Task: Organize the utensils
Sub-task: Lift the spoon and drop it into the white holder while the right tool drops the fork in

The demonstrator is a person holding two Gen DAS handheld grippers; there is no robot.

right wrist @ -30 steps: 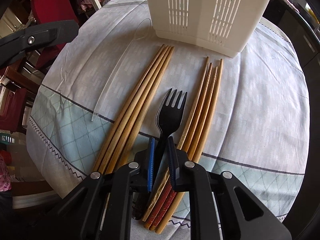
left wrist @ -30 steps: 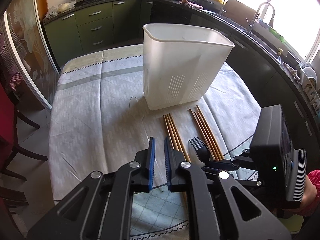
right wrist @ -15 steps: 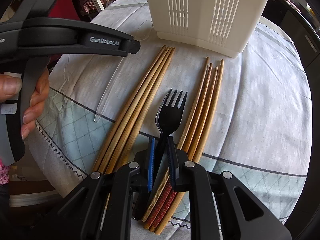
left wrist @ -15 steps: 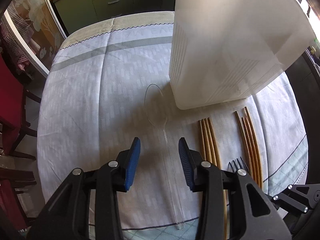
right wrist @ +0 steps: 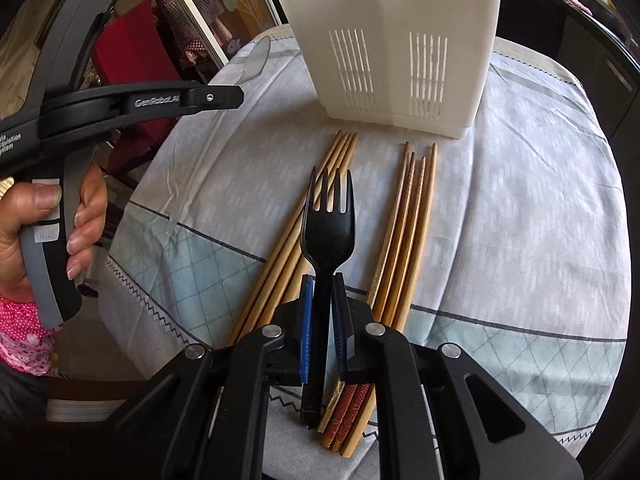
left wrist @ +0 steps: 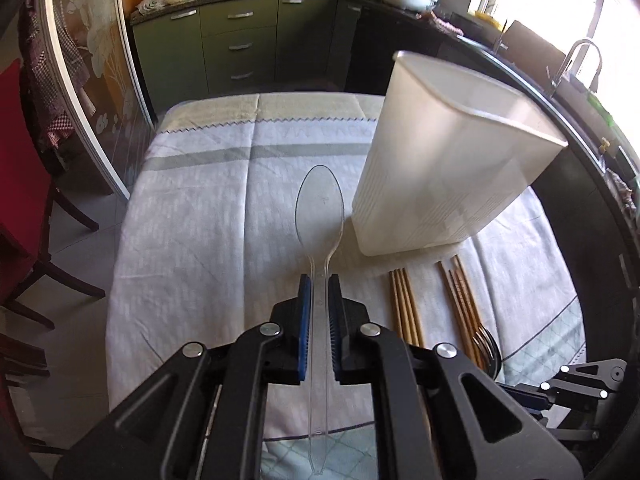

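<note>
My left gripper [left wrist: 318, 286] is shut on the handle of a clear plastic spoon [left wrist: 320, 208], held above the table left of the white slotted utensil holder [left wrist: 440, 160]. The spoon [right wrist: 256, 60] and the left gripper [right wrist: 236, 98] also show in the right wrist view. My right gripper [right wrist: 322, 286] is shut on a black plastic fork [right wrist: 328, 224], lifted a little above two bundles of wooden chopsticks [right wrist: 288, 256] [right wrist: 404, 240]. The holder [right wrist: 396, 40] stands upright just beyond them.
The table has a white and pale-blue cloth [left wrist: 192, 220]. Red chairs [left wrist: 16, 184] stand to the left. Green kitchen cabinets [left wrist: 240, 48] and a dark counter with a sink tap [left wrist: 576, 56] curve behind and to the right.
My left gripper closed on the clear spoon and lifted it off the cloth. My right gripper raised the black fork off the table.
</note>
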